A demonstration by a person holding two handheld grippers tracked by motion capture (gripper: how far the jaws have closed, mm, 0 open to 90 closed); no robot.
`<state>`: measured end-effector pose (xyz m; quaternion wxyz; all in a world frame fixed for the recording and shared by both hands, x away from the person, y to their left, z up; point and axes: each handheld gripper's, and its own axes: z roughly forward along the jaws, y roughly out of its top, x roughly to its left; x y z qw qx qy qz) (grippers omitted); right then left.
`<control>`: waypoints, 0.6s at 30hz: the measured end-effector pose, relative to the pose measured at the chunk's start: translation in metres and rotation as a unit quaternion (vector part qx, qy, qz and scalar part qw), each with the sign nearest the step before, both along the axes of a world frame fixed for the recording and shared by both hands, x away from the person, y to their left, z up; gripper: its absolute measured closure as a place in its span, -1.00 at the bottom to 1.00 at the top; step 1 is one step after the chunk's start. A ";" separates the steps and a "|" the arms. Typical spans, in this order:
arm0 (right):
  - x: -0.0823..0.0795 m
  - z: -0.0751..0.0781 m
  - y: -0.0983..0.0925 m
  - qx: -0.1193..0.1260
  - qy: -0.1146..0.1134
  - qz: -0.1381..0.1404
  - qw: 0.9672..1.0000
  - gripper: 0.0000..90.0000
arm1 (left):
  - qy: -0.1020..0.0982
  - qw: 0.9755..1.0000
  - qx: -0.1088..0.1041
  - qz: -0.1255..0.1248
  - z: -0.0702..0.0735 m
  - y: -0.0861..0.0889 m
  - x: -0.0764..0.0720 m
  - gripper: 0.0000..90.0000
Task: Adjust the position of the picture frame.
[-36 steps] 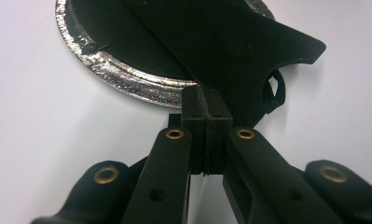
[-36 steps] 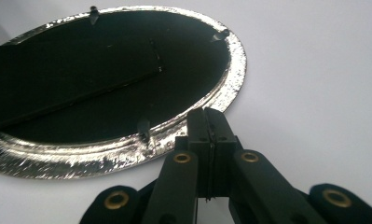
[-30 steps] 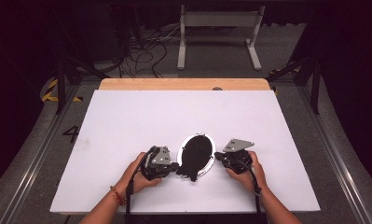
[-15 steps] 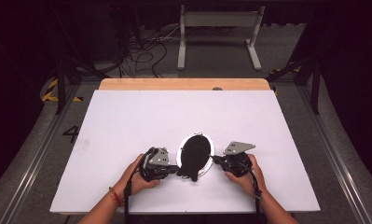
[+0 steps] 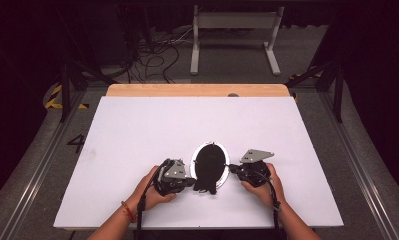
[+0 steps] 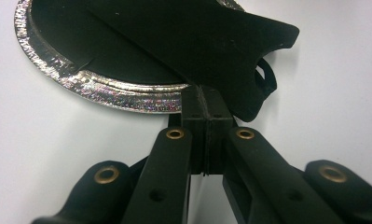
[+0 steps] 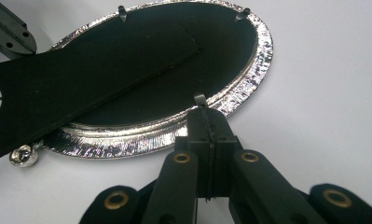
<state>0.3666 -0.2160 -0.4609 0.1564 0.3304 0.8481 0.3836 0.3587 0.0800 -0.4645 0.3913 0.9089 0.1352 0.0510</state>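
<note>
oval picture frame [image 5: 210, 165] face down near front middle of white table [image 5: 137, 130], silver rim up, black backing with stand flap [image 6: 193, 42] folded over it. left gripper [image 5: 191, 182] at frame's left edge, jaws pressed together, tips just at rim under flap [image 6: 205, 100]. right gripper [image 5: 232, 169] at frame's right edge, jaws pressed together, pinching a small black tab [image 7: 200, 99] on rim.

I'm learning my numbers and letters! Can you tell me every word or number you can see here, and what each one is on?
"4": a large dark number on the grey floor, left of the white table.
The oval silver picture frame, its black backing and both grippers show no words or numbers.
</note>
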 end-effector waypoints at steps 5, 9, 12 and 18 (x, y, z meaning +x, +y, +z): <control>0.002 0.000 -0.002 0.003 0.004 -0.002 1.000 1.00 | -0.007 1.000 0.000 -0.009 0.000 -0.003 0.000 1.00; 0.005 0.000 -0.003 0.005 0.005 -0.004 1.000 1.00 | -0.002 1.000 -0.003 -0.011 -0.001 -0.004 0.000 1.00; 0.006 0.000 -0.003 0.005 0.006 -0.008 1.000 1.00 | -0.004 1.000 -0.002 -0.014 0.000 -0.007 0.000 1.00; 0.009 0.001 -0.004 -0.001 0.002 -0.015 1.000 1.00 | -0.010 1.000 0.004 -0.017 0.000 -0.013 -0.001 1.00</control>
